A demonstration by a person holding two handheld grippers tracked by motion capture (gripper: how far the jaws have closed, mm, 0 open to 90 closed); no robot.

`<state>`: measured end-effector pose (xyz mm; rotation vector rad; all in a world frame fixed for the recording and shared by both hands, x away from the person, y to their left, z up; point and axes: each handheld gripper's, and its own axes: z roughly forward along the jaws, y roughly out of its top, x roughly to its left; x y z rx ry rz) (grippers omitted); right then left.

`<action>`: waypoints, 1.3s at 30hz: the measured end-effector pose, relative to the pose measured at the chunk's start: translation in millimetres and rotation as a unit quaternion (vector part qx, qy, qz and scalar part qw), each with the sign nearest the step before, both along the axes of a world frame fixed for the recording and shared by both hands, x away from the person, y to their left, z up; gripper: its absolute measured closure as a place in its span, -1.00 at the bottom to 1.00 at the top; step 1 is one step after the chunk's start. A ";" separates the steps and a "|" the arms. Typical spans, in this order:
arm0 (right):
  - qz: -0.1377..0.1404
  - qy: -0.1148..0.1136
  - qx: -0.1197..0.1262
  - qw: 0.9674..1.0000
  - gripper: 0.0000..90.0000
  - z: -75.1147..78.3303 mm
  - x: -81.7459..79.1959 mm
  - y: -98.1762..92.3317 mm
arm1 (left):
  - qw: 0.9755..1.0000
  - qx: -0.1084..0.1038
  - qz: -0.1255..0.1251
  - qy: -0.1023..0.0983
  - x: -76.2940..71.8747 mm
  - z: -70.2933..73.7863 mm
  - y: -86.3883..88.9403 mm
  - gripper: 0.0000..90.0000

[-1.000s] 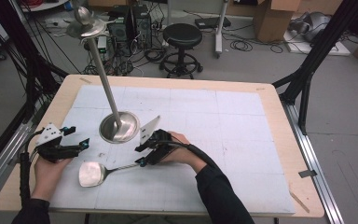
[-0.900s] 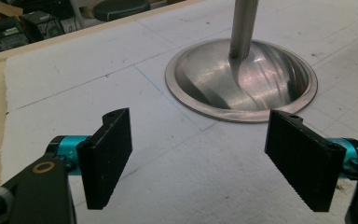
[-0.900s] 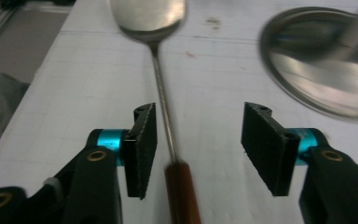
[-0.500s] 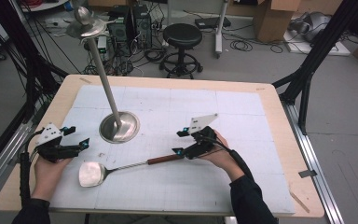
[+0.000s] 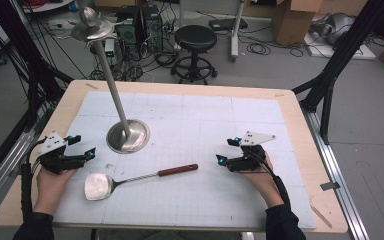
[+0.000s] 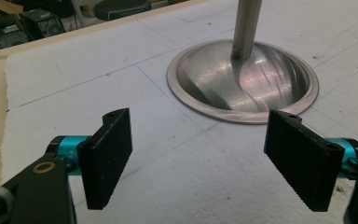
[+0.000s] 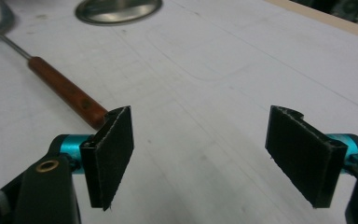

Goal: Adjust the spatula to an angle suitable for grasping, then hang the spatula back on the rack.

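Both claws spread, empty, over white mat; black stool behind table.

A wooden table topped with a white gridded mat stands on a grey floor. Beyond its far edge are a black round stool, computer towers, loose cables and cardboard boxes. Black frame struts flank the table.

Surface finish, as seen
Stand glossy brushed metal; spatula shiny metal, handle polished wood; mat matt white; table bare wood.
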<state>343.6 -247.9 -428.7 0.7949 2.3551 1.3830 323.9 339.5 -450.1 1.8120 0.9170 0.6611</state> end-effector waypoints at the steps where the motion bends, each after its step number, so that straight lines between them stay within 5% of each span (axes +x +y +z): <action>1: -0.009 -0.003 0.000 1.000 -0.51 -1.9 -1.3 -3.1 | 1.000 -0.001 0.001 0.001 0.1 0.1 0.5 -0.46; 9: -0.101 0.023 0.015 0.995 -0.64 -16.0 -4.9 -27.5 | 1.000 -0.004 0.006 0.001 0.6 0.0 1.0 -0.46; 12: -0.130 0.013 0.021 0.991 -0.63 -17.4 -7.2 -32.7 | 1.000 -0.005 0.008 0.004 0.8 0.1 1.1 -0.45; 24: -0.164 0.024 0.055 0.985 -0.63 -18.6 -8.8 -42.6 | 1.000 -0.013 0.011 0.005 1.3 0.2 2.5 -0.49; 30: -0.163 0.021 0.048 0.985 -0.62 -18.8 -9.2 -41.4 | 1.000 -0.013 0.014 0.007 1.5 0.7 3.2 -0.58; 39: -0.164 0.025 0.056 0.985 -0.60 -19.0 -8.1 -42.7 | 0.998 -0.067 0.008 0.009 -1.6 9.2 7.9 -0.65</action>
